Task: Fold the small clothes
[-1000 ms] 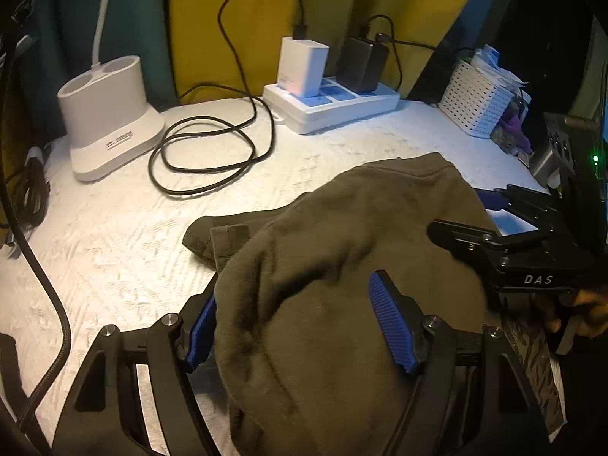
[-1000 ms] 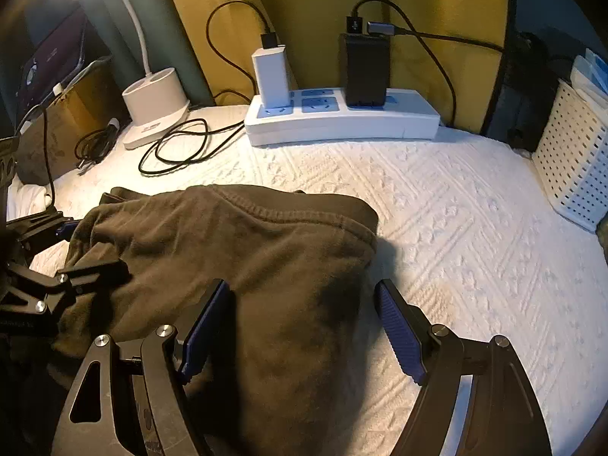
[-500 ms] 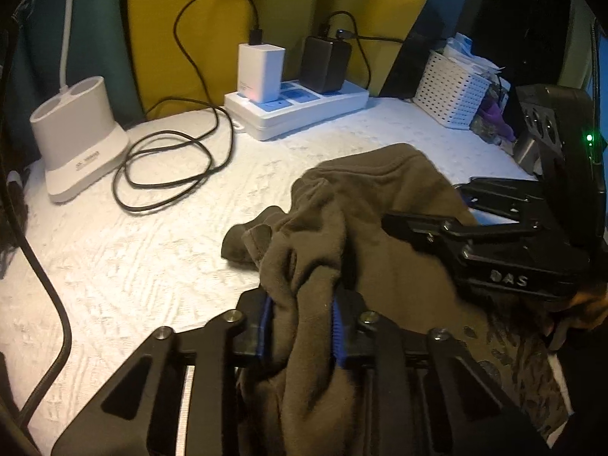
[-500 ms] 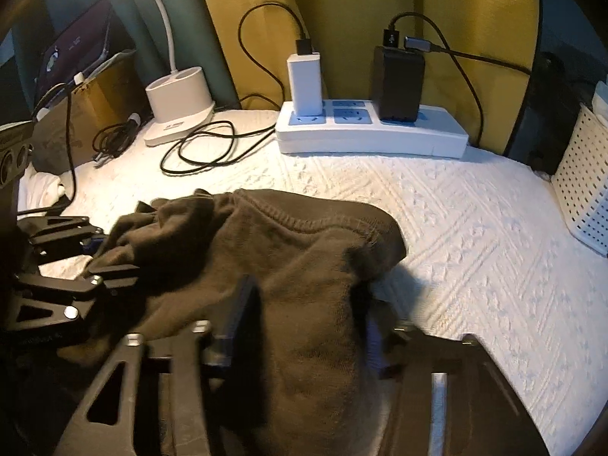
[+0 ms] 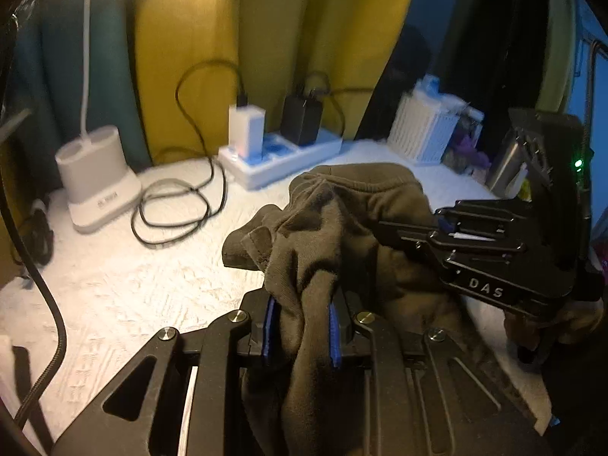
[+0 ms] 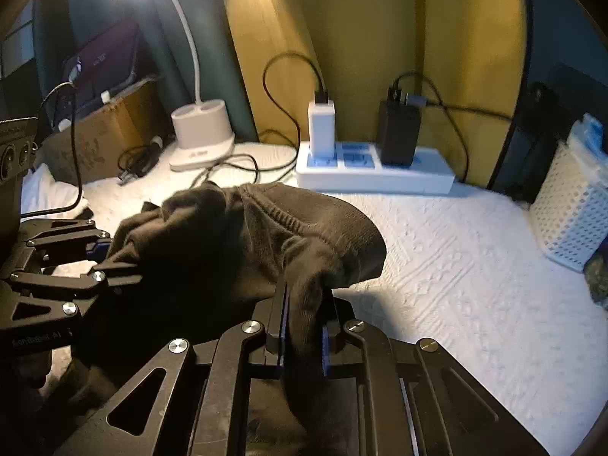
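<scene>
A dark olive-brown garment (image 5: 342, 205) is bunched up and lifted off the white textured cover (image 5: 114, 285). My left gripper (image 5: 302, 306) is shut on a gathered fold at its near left edge, blue pads pressing the cloth from both sides. The right gripper (image 5: 437, 235) comes in from the right in this view and bites into the same garment. In the right wrist view the garment (image 6: 266, 235) hangs between the right gripper's (image 6: 302, 304) closing jaws, pads tight on a fold. The left gripper (image 6: 110, 254) holds the cloth's left side there.
A white power strip (image 5: 281, 159) with two chargers plugged in sits at the back by the yellow curtain. A white lamp base (image 5: 97, 182) and a coiled black cable (image 5: 171, 209) lie back left. A white perforated basket (image 6: 570, 220) stands at the right.
Both grippers went from wide open around the garment to shut on folds of it. Both have risen, pulling the cloth up into a bunch off the cover.
</scene>
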Motion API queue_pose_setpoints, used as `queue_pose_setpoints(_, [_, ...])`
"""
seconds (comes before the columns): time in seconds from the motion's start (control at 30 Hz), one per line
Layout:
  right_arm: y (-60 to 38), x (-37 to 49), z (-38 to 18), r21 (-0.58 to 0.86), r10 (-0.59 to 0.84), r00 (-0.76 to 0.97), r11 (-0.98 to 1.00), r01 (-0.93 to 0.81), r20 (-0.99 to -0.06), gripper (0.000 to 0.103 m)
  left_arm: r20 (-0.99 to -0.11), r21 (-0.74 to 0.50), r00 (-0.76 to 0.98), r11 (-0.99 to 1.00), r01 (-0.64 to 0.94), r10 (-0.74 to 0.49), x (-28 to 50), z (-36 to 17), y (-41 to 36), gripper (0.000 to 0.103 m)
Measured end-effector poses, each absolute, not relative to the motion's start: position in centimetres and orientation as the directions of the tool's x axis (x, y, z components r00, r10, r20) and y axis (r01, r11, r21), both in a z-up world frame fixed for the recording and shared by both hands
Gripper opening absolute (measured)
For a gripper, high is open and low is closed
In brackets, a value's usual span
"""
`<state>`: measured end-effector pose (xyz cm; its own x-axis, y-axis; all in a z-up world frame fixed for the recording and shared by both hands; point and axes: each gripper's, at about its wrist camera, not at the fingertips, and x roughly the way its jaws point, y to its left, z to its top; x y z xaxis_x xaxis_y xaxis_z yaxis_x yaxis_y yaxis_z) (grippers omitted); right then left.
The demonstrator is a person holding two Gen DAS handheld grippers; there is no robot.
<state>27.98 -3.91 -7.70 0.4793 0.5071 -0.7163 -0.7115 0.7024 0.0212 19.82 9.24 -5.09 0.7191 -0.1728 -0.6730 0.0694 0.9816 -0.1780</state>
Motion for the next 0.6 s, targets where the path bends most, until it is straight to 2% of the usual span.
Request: queue_pose_setpoints(0.6, [-8.9, 18.7, 1.2, -0.052, 0.562, 0.615, 0.713, -0.699, -0.553, 0.009, -0.514, -0.115, 0.843, 0.986, 0.117, -0.160, 11.4, 2.9, 5.7, 0.020])
